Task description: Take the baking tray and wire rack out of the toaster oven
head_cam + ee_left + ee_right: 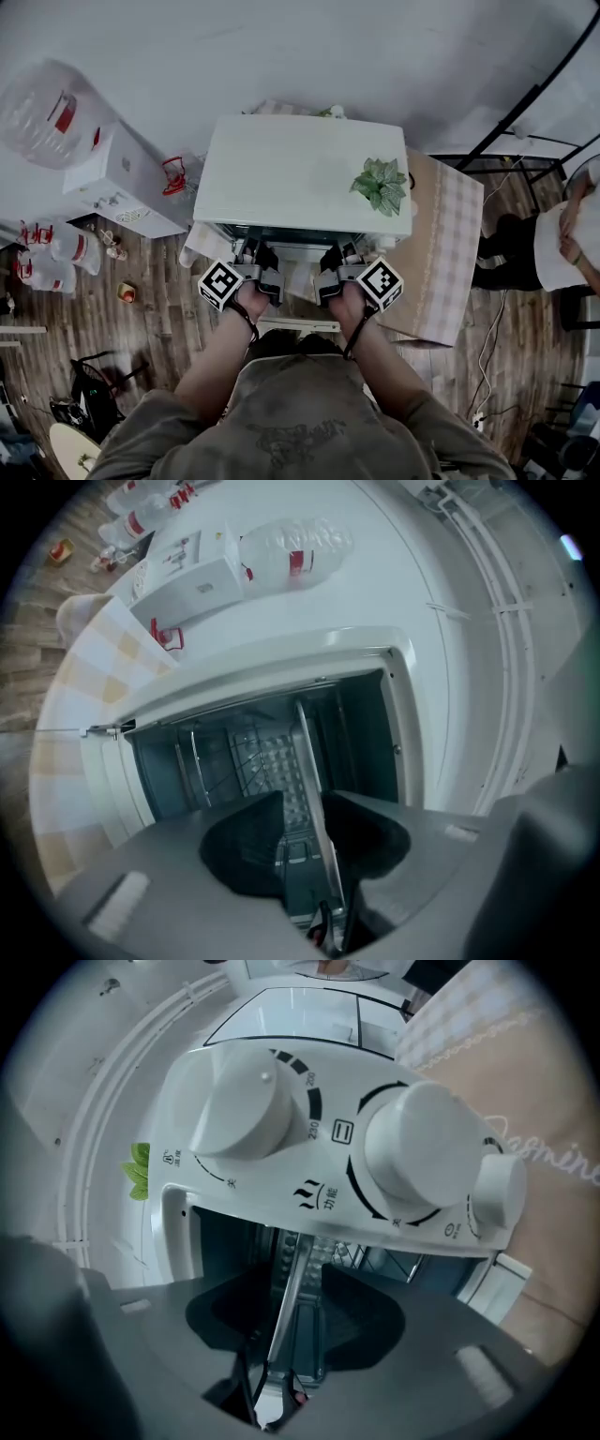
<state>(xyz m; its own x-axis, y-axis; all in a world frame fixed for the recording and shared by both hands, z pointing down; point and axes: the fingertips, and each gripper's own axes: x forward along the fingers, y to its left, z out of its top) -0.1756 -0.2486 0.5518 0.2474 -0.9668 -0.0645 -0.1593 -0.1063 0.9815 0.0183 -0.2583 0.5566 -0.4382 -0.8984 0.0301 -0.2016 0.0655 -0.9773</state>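
We are facing a white toaster oven that is standing on a table under a checked cloth, towards the table's left edge, leaving the cloth bare along the right edge. A green leaf sprig is lying near the right front corner of the oven's top. The oven's mouth is standing open towards us.

The baking tray is sitting in that mouth at the oven's front edge, its far part reaching back into the dark cavity. It is showing as thin pale metal with a narrow rim and a dimpled floor. Behind it, inside the cavity, the thin bars of the wire rack are showing.

We are holding both forearms out side by side towards the oven front. The left hand and the right hand are each wrapping a gripper and pointing it level into the opening.

The left gripper is pinching the tray's rim towards the left side of the mouth, its jaws set narrow with the metal edge running between them. The right gripper is clamping the same rim towards the right, just under the control panel, jaws likewise narrow on the metal. In the right gripper view, two large white knobs are filling the panel above the tray.
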